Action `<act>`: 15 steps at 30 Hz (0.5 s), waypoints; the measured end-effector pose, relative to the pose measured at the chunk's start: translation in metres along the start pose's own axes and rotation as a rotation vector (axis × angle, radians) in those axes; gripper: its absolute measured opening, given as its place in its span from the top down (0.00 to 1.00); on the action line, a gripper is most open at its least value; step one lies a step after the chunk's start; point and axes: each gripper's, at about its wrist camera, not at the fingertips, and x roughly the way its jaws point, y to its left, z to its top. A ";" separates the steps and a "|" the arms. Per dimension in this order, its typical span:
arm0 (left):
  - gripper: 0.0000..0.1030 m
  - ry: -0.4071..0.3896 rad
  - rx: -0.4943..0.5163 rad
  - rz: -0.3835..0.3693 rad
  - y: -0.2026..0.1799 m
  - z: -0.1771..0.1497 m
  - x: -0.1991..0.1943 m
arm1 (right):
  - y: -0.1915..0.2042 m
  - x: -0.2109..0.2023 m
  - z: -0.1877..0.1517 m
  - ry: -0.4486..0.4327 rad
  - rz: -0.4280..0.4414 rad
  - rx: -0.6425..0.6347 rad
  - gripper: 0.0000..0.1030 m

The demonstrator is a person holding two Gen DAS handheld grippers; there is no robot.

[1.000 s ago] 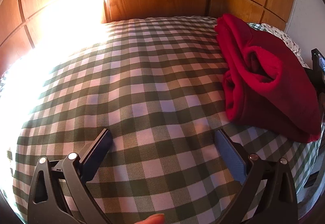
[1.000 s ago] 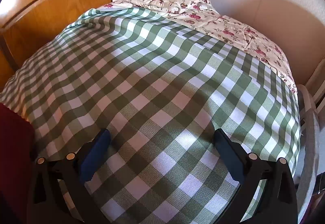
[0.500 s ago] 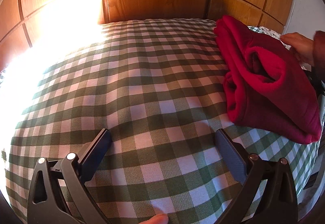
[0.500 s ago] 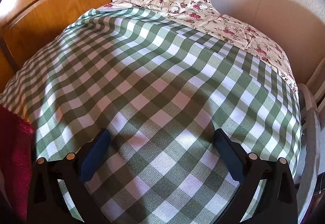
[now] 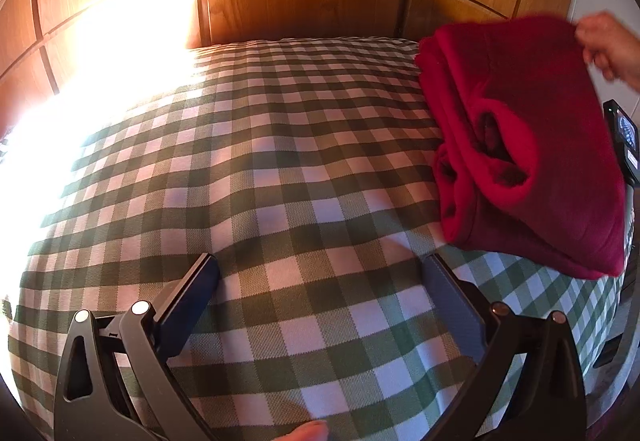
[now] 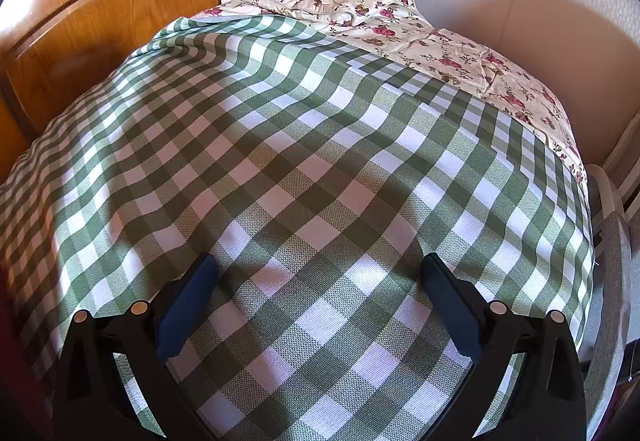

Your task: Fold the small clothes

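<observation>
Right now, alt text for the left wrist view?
A bare hand lifts the far edge of a folded red fleece garment on a green-checked bedspread. The left gripper is open and empty below, before wooden panelling.

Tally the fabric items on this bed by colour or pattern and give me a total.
Red garment, folded, a bare hand at its far corner: 1
Green-and-white checked cloth spread over the bed: 1
Floral bedding beyond the checked cloth: 1
Total: 3
</observation>
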 end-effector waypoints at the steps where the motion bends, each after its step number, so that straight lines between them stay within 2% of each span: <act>1: 0.02 0.001 0.008 0.003 0.001 -0.001 -0.004 | 0.000 0.000 0.000 0.000 0.000 0.000 0.03; 6: 0.02 -0.032 -0.033 0.035 0.021 -0.005 -0.031 | 0.000 0.000 0.000 0.000 0.000 0.000 0.03; 15: 0.02 -0.163 -0.105 0.107 0.071 -0.016 -0.094 | 0.000 0.000 0.000 0.000 0.000 0.000 0.03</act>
